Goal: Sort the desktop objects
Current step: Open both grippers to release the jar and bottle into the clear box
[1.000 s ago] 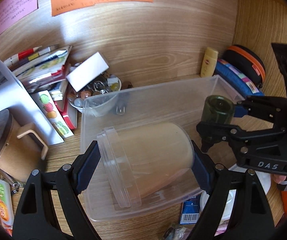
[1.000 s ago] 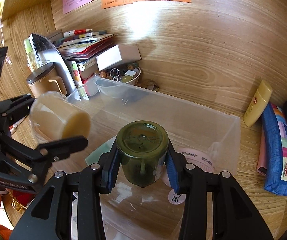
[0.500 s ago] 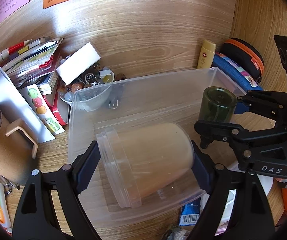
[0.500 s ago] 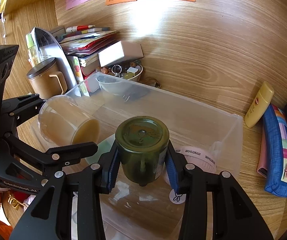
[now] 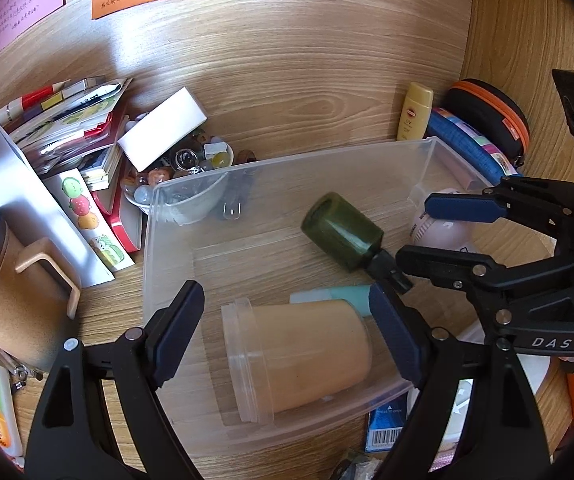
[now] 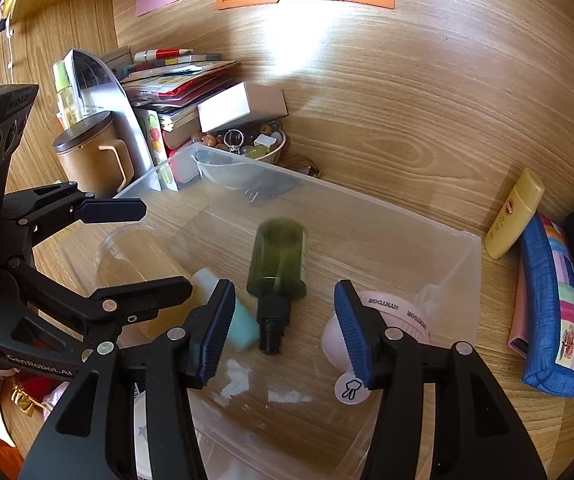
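Note:
A clear plastic bin (image 5: 287, 160) (image 6: 327, 190) stands on the wooden desk. A clear jar with tan contents (image 5: 299, 356) (image 6: 139, 256) lies on its side on the bin floor. My left gripper (image 5: 287, 328) (image 6: 167, 248) hangs open above it, with a gap between the left pad and the jar. A dark green bottle (image 5: 343, 232) (image 6: 279, 260) with a black cap lies in the bin, blurred. My right gripper (image 6: 283, 332) (image 5: 413, 230) is over it, jaws opening, pads off the bottle. A mint-green item (image 6: 239, 320) and a pink round fan (image 6: 403, 320) also lie in the bin.
Left of the bin stand a brown lidded mug (image 5: 3, 280), stacked books (image 5: 71, 132), a white box (image 5: 163, 132) and a bowl of trinkets (image 5: 215, 156). To the right lie a yellow tube (image 6: 515, 212), a blue pencil case (image 6: 555, 300) and a black-orange case (image 5: 491, 112).
The right jaws spread and the green bottle dropped out, now lying on the bin floor. The jar left the left pads and lies lower in the bin.

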Motion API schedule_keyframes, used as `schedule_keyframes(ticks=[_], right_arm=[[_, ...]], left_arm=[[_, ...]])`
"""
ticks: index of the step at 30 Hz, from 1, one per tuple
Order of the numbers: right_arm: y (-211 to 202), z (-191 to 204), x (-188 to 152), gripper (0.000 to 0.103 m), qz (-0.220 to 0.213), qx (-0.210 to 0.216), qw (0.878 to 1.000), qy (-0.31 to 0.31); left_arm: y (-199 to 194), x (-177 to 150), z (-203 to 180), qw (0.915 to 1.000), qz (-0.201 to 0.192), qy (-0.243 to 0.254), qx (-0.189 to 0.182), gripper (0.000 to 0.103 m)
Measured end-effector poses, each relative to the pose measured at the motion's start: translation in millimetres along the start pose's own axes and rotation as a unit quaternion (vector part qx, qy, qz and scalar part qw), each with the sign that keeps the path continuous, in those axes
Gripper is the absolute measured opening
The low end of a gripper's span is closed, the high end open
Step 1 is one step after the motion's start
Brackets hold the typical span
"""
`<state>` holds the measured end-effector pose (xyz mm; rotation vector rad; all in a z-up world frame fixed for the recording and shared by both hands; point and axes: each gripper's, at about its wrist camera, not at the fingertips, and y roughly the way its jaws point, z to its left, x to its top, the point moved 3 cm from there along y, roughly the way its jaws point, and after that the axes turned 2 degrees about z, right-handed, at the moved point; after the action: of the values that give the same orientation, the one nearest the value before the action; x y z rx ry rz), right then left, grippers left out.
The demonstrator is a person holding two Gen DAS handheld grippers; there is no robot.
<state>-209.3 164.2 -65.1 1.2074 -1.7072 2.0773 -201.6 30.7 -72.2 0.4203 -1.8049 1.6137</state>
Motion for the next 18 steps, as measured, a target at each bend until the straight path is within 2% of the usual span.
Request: schedule_keyframes(ticks=[3, 7, 11, 14, 16, 18], right_arm=[[-1, -1, 0, 0.053, -0.005, -0.003, 1.0, 0.001], [-2, -1, 0, 0.056, -0.008, -0.01, 1.0, -0.002], [-6, 0, 0, 0.058, -0.012, -0.009, 1.0, -0.005], [-12, 2, 2, 0.065, -0.024, -0.01, 1.0, -0.009], [-18, 1, 4, 0.073, -0.033, -0.018, 0.999, -0.01], [-20, 0, 6, 0.075, -0.034, -0.02, 0.999, -0.007]], left_arm=[[0, -1, -2, 1.0, 0.001, 0.003, -0.006, 0.09], [-1, -1, -2, 1.0, 0.0, 0.004, -0.005, 0.09], [-7, -1, -1, 0.9999, -0.009, 0.005, 0.005, 0.094], [-16, 0, 2, 0.9997, -0.023, -0.003, 0.0, 0.096], [-20, 1, 4, 0.9995, -0.03, -0.005, 0.006, 0.098], [-25, 2, 5, 0.9993, -0.035, -0.008, 0.008, 0.098]])
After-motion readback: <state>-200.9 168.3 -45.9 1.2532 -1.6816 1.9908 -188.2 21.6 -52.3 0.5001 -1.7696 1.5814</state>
